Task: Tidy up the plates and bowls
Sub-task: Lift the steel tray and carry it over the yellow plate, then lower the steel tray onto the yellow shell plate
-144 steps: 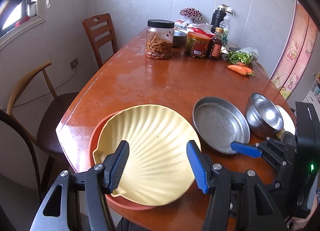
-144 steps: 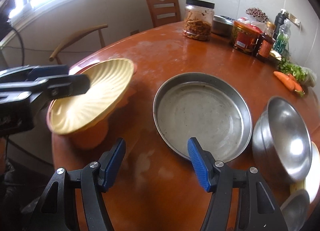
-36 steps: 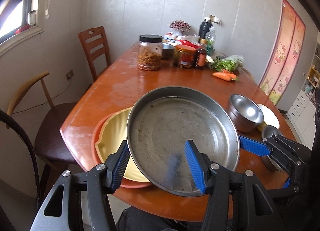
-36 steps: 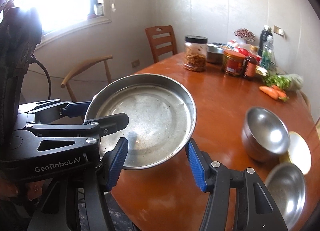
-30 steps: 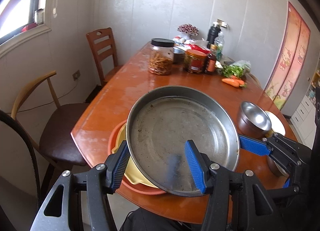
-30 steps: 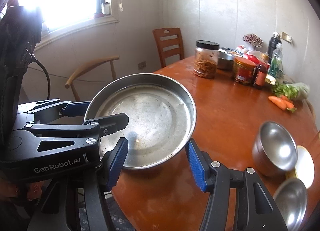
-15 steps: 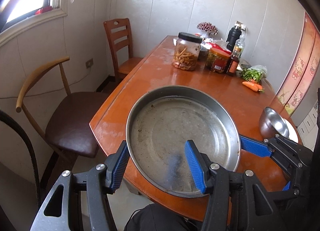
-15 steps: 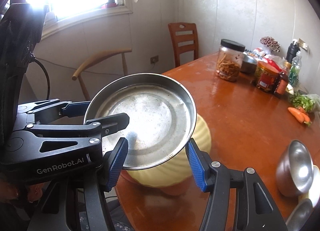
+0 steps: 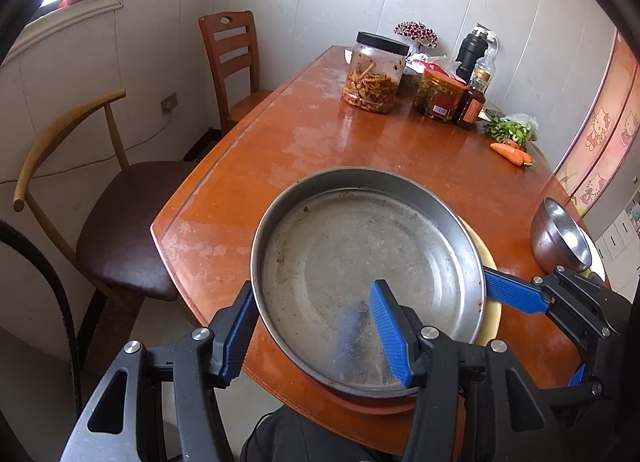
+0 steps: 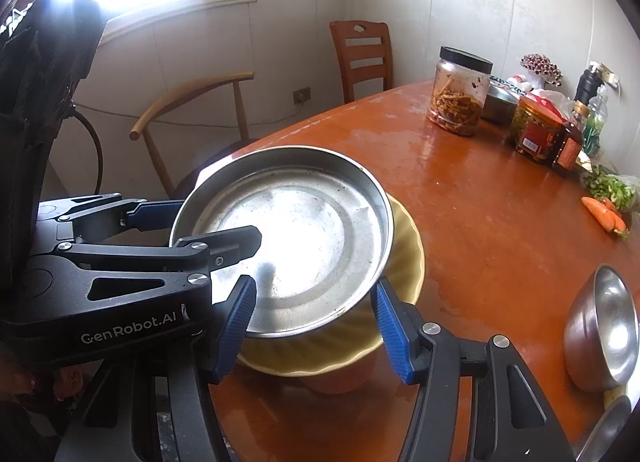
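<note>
I hold the pan [image 9: 360,262] clamped in both hand-held grippers, left [image 9: 316,326] and right [image 10: 312,322], above the yellow plate [image 10: 404,254].

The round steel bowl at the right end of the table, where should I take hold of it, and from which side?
Grip the round steel bowl by its thin rim, one tool finger inside and one outside, coming down from above. Its mouth faces upward and is empty, while the smooth rounded wall would probably slip out of a side pinch.
</note>
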`<action>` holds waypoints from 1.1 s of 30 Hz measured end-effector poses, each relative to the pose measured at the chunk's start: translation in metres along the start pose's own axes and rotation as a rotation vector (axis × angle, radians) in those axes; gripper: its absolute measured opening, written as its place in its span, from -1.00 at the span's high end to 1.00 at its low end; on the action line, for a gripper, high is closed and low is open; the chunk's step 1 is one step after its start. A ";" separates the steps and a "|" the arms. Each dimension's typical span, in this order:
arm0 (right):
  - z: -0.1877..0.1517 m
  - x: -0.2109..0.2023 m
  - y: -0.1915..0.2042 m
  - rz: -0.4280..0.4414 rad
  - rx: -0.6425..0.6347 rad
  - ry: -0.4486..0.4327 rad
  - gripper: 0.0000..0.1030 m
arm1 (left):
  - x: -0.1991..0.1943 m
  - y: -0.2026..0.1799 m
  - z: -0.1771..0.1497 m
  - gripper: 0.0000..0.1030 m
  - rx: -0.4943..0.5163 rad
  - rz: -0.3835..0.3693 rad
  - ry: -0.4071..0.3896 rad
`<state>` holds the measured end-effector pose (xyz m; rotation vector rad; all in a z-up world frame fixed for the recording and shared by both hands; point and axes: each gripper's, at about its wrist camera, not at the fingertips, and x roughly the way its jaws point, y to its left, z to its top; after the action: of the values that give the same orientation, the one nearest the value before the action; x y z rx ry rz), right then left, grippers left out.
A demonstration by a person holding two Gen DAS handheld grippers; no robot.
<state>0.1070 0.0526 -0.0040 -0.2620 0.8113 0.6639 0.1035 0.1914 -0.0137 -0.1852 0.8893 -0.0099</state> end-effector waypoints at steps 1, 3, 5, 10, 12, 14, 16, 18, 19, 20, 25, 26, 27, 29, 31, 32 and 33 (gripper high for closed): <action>0.000 0.001 0.000 -0.002 -0.004 0.000 -0.20 | 0.001 0.000 0.000 -0.08 -0.001 -0.001 0.002; 0.000 0.002 0.000 -0.010 -0.017 -0.001 -0.20 | 0.003 0.001 0.000 -0.08 -0.003 -0.002 0.007; -0.001 0.001 0.002 -0.017 -0.030 -0.001 -0.20 | 0.004 0.000 0.000 -0.08 -0.001 -0.001 0.011; -0.003 0.001 0.004 -0.032 -0.058 -0.009 -0.19 | 0.005 0.000 0.000 -0.08 0.001 0.006 0.013; -0.003 0.000 0.006 -0.036 -0.065 -0.009 -0.19 | 0.006 -0.001 0.000 -0.08 -0.002 0.007 0.014; -0.004 0.000 0.006 -0.036 -0.067 -0.010 -0.19 | 0.006 -0.001 0.001 -0.08 -0.002 0.008 0.015; -0.004 -0.001 0.006 -0.032 -0.062 -0.010 -0.19 | 0.006 0.000 0.001 -0.08 -0.002 0.006 0.014; -0.005 -0.004 0.004 -0.026 -0.056 -0.014 -0.19 | 0.006 0.000 0.001 -0.08 -0.002 0.004 0.014; -0.004 -0.005 0.004 -0.025 -0.053 -0.015 -0.19 | 0.007 0.001 0.000 -0.08 -0.005 0.005 0.015; -0.005 -0.006 0.003 -0.022 -0.049 -0.016 -0.19 | 0.007 0.001 0.000 -0.08 -0.008 0.005 0.016; -0.006 -0.011 0.003 -0.020 -0.045 -0.022 -0.20 | 0.007 0.001 -0.003 -0.08 -0.009 0.010 0.021; -0.006 -0.011 0.003 -0.021 -0.046 -0.022 -0.20 | 0.006 0.001 -0.003 -0.08 -0.010 0.011 0.021; -0.006 -0.012 0.003 -0.021 -0.047 -0.022 -0.20 | 0.006 0.001 -0.003 -0.08 -0.010 0.010 0.022; -0.006 -0.013 0.003 -0.021 -0.047 -0.023 -0.20 | 0.006 0.001 -0.003 -0.08 -0.011 0.011 0.022; -0.007 -0.014 0.004 -0.021 -0.047 -0.025 -0.20 | 0.006 0.001 -0.004 -0.09 -0.013 0.009 0.021; -0.007 -0.014 0.004 -0.021 -0.047 -0.025 -0.20 | 0.006 0.002 -0.004 -0.09 -0.014 0.009 0.020; -0.007 -0.015 0.003 -0.021 -0.045 -0.026 -0.22 | 0.005 0.001 -0.005 -0.09 -0.015 0.009 0.020</action>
<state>0.0935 0.0456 0.0024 -0.3018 0.7686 0.6649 0.1027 0.1916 -0.0211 -0.1956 0.9104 0.0033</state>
